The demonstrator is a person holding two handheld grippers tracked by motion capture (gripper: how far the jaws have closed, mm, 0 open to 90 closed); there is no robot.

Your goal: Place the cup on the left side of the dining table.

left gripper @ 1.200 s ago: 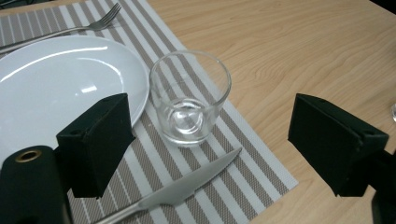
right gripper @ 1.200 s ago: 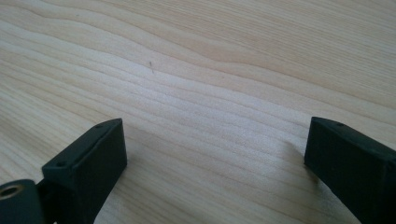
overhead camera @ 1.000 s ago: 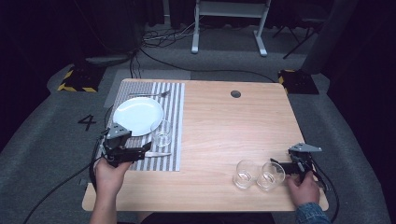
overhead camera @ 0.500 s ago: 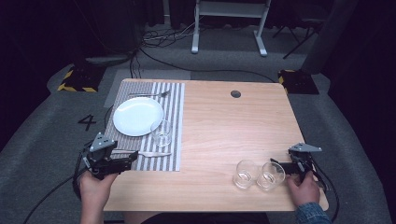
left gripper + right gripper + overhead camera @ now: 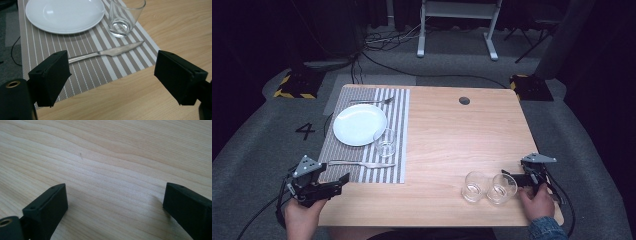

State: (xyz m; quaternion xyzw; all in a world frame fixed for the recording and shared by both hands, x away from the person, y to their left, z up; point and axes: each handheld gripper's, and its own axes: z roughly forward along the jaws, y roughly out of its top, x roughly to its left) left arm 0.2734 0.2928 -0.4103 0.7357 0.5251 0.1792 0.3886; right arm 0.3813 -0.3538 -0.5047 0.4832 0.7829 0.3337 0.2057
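A striped placemat [image 5: 399,115] on the left of the wooden table [image 5: 452,135] carries a white plate [image 5: 359,124], a fork [image 5: 372,101] behind it, a knife [image 5: 362,163] in front and an empty glass [image 5: 385,142]. My left gripper [image 5: 343,181] hovers at the table's near-left corner, pointing right; its jaws have just been opening and nothing is between them. In the left gripper view [image 5: 112,56] the knife [image 5: 107,52] lies beyond the jaws. My right gripper [image 5: 511,178] is open beside two glasses [image 5: 474,186] [image 5: 502,188]; in the right gripper view [image 5: 116,187] bare wood lies between its jaws.
A dark round hole [image 5: 464,100] sits near the table's far edge. Behind the table stands a white metal frame [image 5: 457,25], with cables on the grey floor. In the left gripper view the plate [image 5: 65,13] and the glass [image 5: 123,17] stand farther off on the mat [image 5: 87,72].
My left gripper has drawn back from over the mat's near-left part toward the table's near-left corner. The right gripper and the glasses have kept still.
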